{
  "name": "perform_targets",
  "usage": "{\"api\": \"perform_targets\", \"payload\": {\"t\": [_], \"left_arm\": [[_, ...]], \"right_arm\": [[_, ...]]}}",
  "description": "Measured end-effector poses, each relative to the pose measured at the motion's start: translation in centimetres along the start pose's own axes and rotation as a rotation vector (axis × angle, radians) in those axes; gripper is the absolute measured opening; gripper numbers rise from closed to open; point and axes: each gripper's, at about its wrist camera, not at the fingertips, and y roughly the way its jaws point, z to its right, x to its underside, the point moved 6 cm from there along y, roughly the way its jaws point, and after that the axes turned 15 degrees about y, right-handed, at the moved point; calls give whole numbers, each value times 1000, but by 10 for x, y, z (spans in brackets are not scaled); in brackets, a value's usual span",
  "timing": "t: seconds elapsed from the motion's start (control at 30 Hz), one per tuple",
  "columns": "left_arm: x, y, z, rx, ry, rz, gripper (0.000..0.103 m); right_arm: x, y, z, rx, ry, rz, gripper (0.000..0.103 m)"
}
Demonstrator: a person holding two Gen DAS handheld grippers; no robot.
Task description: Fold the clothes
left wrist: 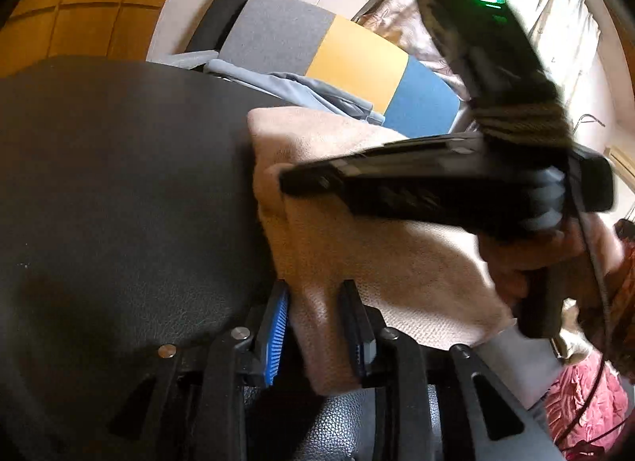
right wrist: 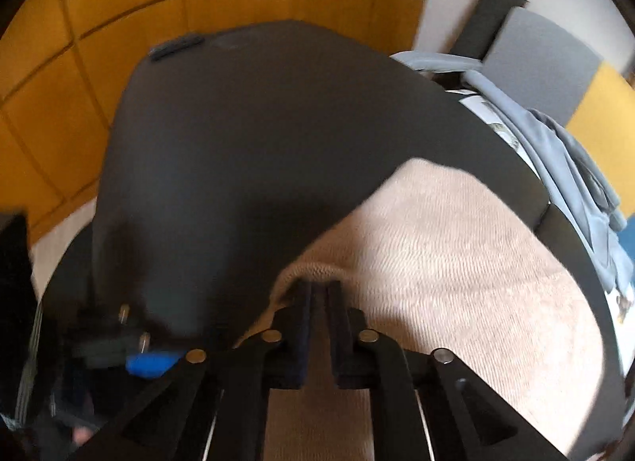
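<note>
On the left lies the black leather-look table top [left wrist: 119, 183], bare over most of its near and left stretch, with a small dark remote-like bar [right wrist: 176, 46] at its far edge. The beige knitted garment [left wrist: 357, 254] rests on the right part of the table, already doubled into a thick pad whose long axis runs from the near edge away toward the far right.

The left gripper [left wrist: 317, 326] straddles the near corner of that pad: the blue pad sits just left of the folded edge and the black finger presses into the cloth on the other side. The gap is fairly wide, so whether it clamps or merely brackets the fold cannot be told for sure.

Further right, the right gripper [right wrist: 319, 294] is drawn nearly together on a rolled edge of the garment, which bunches just ahead of the tips; the cloth spreads away to its right and near side. Its black body crosses above the garment in the left wrist view, blurred, with a hand [left wrist: 516, 262] on the grip.

Both hands work the same near-left edge, and the right seems better placed to carry it over.

Beyond the table, grey-blue clothes [right wrist: 555, 151] drape over a chair [left wrist: 357, 56] upholstered in grey, yellow and blue.
</note>
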Motion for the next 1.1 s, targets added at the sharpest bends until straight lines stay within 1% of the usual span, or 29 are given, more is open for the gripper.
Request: {"api": "perform_targets", "payload": {"t": [0.07,0.13,0.17,0.27,0.3,0.33,0.4,0.53,0.6,0.67,0.73,0.77,0.8,0.83,0.9,0.97,1.03,1.1], "left_arm": [[2,-1,1,-6,12,3,28],[3,-1,0,4,9,5,28],[3,-1,-2,13,1,8,28],[3,-2,-4,48,-49,20,28],[3,-2,-5,52,-58,23,28],[2,-1,-5,50,-57,22,28],[1,0,-4,43,-52,19,28],[-7,-6,-8,7,-68,9,27],[-18,-16,-15,-19,-90,44,25],[-34,-21,-23,-26,-104,64,25],[-51,-20,-29,-35,-108,65,25],[-59,-17,-29,-24,-106,59,25],[-65,-14,-29,-8,-103,51,25],[-72,-11,-28,8,-100,43,25],[-84,-4,-26,36,-92,25,25],[-93,6,-21,43,-77,-9,25],[-97,26,-22,32,-70,-88,26],[-99,45,-29,-3,-79,-183,28]], "right_arm": [[-3,5,5,-29,70,30,7],[-1,5,5,-60,90,37,8],[-2,-2,6,-74,93,41,8],[-5,-41,13,-142,155,110,11],[-8,-55,18,-152,184,146,16],[-7,-57,22,-148,197,149,22],[-1,-50,26,-132,212,119,23],[15,-13,23,-71,195,63,23],[15,-13,19,-62,191,94,23],[13,-15,20,-74,203,87,23],[11,-23,24,-88,231,90,25],[8,-30,30,-102,258,104,28],[2,-44,41,-130,297,139,37],[4,-58,46,-148,322,171,49],[9,-90,63,-169,388,248,58],[16,-112,84,-166,452,288,61],[30,-128,112,-135,534,304,67],[45,-137,136,-103,595,309,69]]}}
